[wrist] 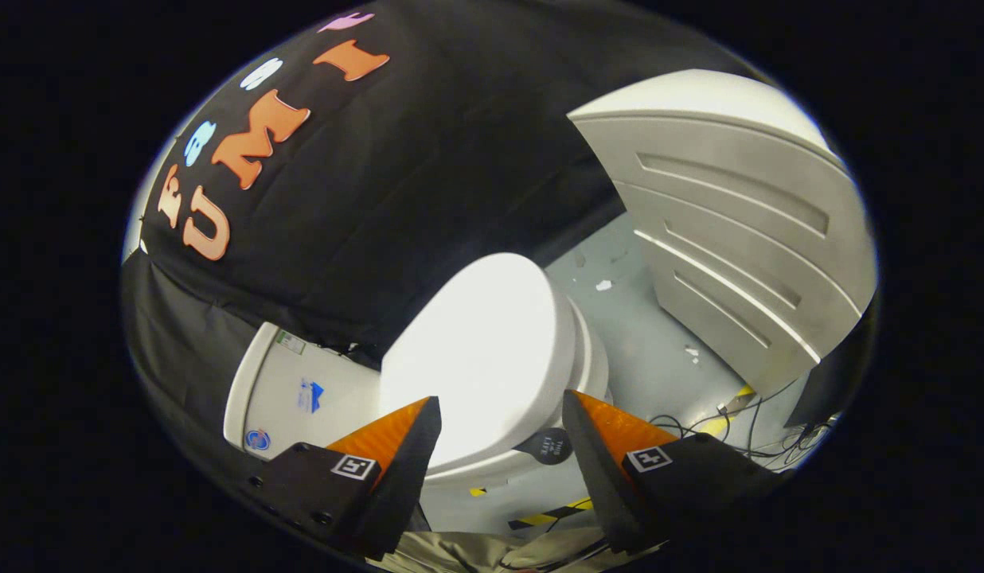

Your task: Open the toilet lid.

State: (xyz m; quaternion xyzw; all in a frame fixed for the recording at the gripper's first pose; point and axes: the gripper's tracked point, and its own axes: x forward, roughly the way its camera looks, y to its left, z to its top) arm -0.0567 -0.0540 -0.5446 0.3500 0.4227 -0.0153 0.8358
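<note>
Gripper view: gripper fingers spread apart, holding nothing. Toilet lid down, closed on the bowl, just ahead at 12 o'clock. Its long axis runs from tank at 9 o'clock toward the front edge at 3 o'clock.

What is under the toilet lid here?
The closed toilet lid covers the seat and bowl; only a white rim shows beneath it. The open claw sits just before the lid's front edge.
</note>
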